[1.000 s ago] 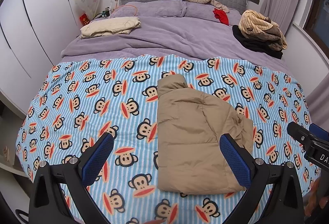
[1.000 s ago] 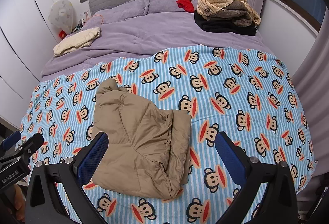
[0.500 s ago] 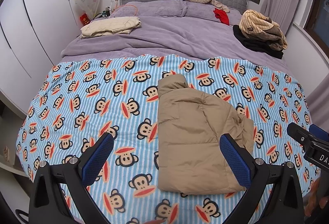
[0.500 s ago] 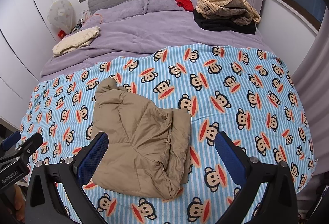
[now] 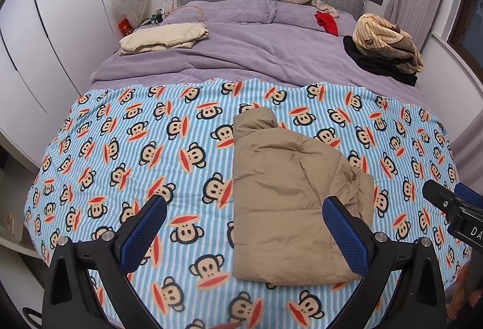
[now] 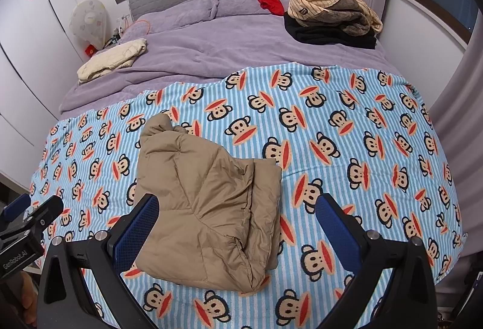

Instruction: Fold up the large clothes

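Blue-padded left hand-held gripper [image 5: 244, 230] and right hand-held gripper [image 6: 237, 230], wide apart above folded jacket [image 5: 289, 199].

Black gripper [image 5: 244, 230] frames are fitted with blue textured pads [image 5: 344, 230] and silver screws [image 5: 379, 237]; white lettering, possibly "GenRobot.AI", is seen.

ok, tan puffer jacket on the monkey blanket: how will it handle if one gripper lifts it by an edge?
Likely floppy: the tan puffer jacket lies in soft, creased folds, so it would probably drape and unfold. Quilted puffiness suggests it is light but bulky. Its smooth shell may slip between the pads.
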### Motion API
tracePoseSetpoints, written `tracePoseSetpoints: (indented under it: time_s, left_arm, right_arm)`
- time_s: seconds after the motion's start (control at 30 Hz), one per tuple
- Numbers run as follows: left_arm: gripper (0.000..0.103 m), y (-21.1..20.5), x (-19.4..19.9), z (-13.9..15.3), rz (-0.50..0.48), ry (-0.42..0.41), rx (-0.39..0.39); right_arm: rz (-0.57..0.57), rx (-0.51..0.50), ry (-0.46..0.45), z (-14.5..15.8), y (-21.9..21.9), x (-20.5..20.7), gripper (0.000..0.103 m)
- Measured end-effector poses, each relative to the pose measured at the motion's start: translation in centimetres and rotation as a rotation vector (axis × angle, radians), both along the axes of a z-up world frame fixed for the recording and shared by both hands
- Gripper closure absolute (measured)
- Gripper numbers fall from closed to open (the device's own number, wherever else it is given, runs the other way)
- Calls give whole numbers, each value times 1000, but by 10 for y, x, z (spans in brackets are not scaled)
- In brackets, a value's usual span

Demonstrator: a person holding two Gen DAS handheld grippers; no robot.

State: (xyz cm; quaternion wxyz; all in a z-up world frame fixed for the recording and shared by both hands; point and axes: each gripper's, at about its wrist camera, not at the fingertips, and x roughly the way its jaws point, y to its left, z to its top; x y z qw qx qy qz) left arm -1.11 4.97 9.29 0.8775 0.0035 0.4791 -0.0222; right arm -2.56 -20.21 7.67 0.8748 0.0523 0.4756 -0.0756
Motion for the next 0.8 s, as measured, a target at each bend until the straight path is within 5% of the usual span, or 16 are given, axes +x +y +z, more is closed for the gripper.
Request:
tracePoseSetpoints:
  time_s: [0.8]
  left_arm:
    - [0,0,0,-1,-2,3,0]
  right_arm:
    - [4,2,4,1,-3,3,0]
